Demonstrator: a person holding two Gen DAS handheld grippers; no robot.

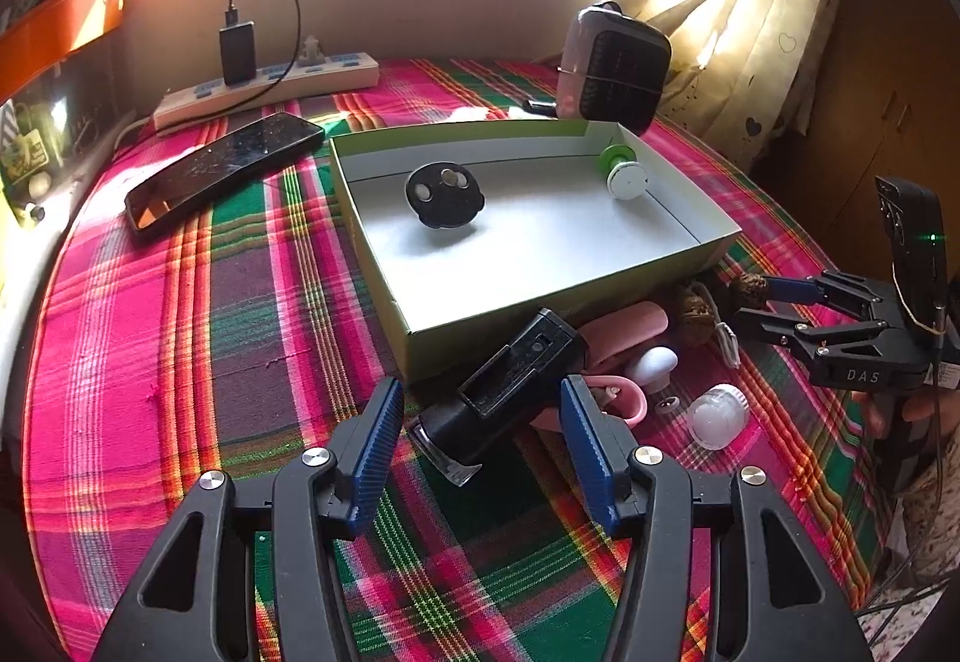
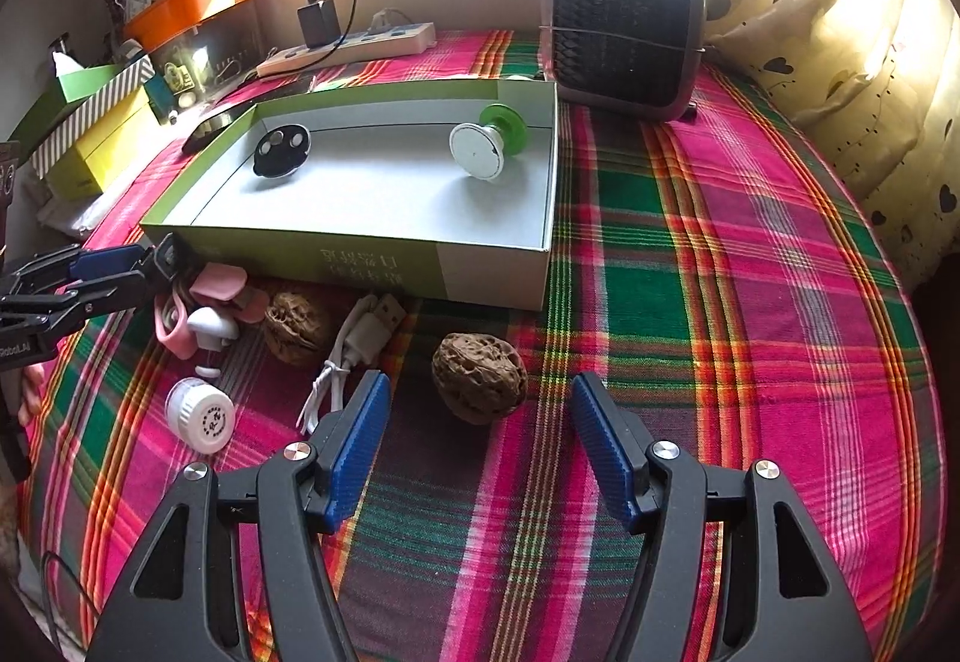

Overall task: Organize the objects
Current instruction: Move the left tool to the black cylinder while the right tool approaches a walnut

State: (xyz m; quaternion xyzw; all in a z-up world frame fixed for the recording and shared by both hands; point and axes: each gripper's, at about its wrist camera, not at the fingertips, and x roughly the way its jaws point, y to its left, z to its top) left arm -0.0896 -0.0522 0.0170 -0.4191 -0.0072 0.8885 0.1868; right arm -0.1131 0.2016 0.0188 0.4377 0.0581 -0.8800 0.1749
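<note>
1. a black hair trimmer [image 1: 510, 392] lies on the plaid cloth [image 1: 180, 302] just outside the near wall of the open box [image 1: 540, 302], blade end toward the camera.
2. the left gripper [image 1: 480, 422] sits over the trimmer with its blue pads [image 1: 378, 440] spread on either side; the trimmer body lies between them, and neither pad presses on it.
3. a walnut [image 2: 480, 386] lies on the cloth just ahead of the right gripper [image 2: 480, 434], in line with the gap between its pads. the right gripper is spread, with nothing pinched.
4. a second walnut [image 2: 297, 326], a white usb cable [image 2: 360, 344], a white capped bottle [image 2: 201, 416] and pink items [image 2: 219, 284] lie in a cluster between the two grippers, near the box front.
5. inside the box: a black disc with holes [image 2: 281, 149] toward the left end and a green-and-white spool [image 2: 486, 146] toward the right end, well apart.
6. behind the box: a small heater [image 2: 624, 44], a power strip [image 2: 348, 47] with a charger plugged in, and a smartphone [image 1: 222, 170] flat on the cloth.
</note>
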